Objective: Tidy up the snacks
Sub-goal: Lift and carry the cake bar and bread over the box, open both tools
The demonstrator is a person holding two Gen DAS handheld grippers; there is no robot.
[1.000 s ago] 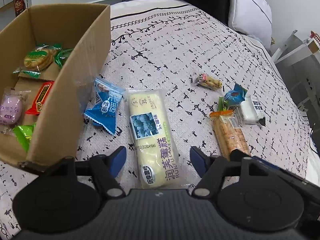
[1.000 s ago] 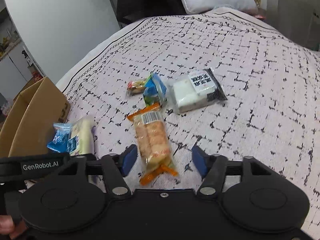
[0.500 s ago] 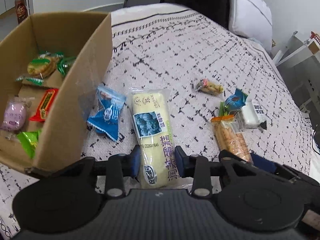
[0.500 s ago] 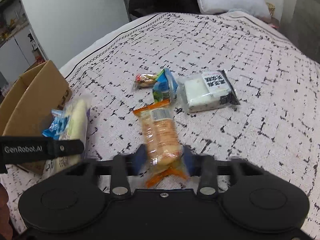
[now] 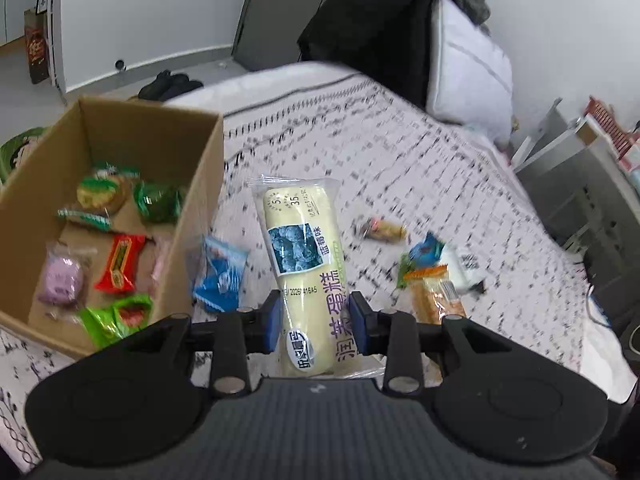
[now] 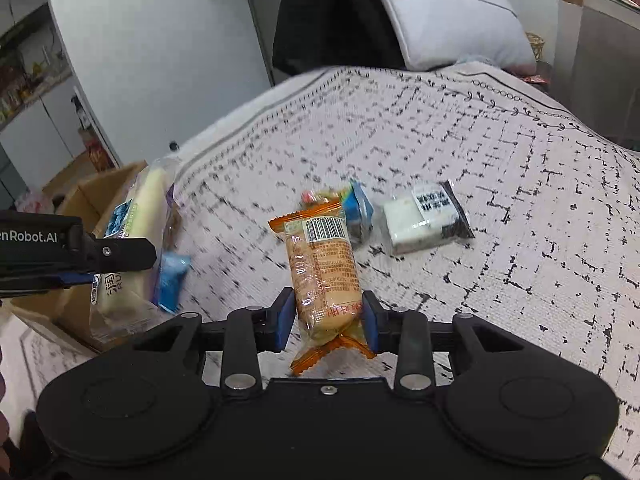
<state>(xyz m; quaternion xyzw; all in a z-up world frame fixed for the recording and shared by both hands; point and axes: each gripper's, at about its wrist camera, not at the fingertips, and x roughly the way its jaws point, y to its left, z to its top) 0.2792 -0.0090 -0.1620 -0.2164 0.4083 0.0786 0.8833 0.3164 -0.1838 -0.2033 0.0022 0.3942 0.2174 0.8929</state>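
My left gripper is shut on a long pale-yellow cake pack with a blueberry label, lifted off the bedspread. The same cake pack shows at the left of the right wrist view, held by the left gripper. My right gripper is shut on an orange-wrapped biscuit pack, also raised. The open cardboard box stands to the left with several wrapped snacks inside. A blue packet lies beside the box.
On the patterned bedspread lie a white-and-black packet, a blue-green packet and a small candy. A pillow sits at the head of the bed. White furniture stands to the right.
Both grippers closed on their packs, the left on the cake, the right on the orange biscuits, and both lifted them off the bedspread.
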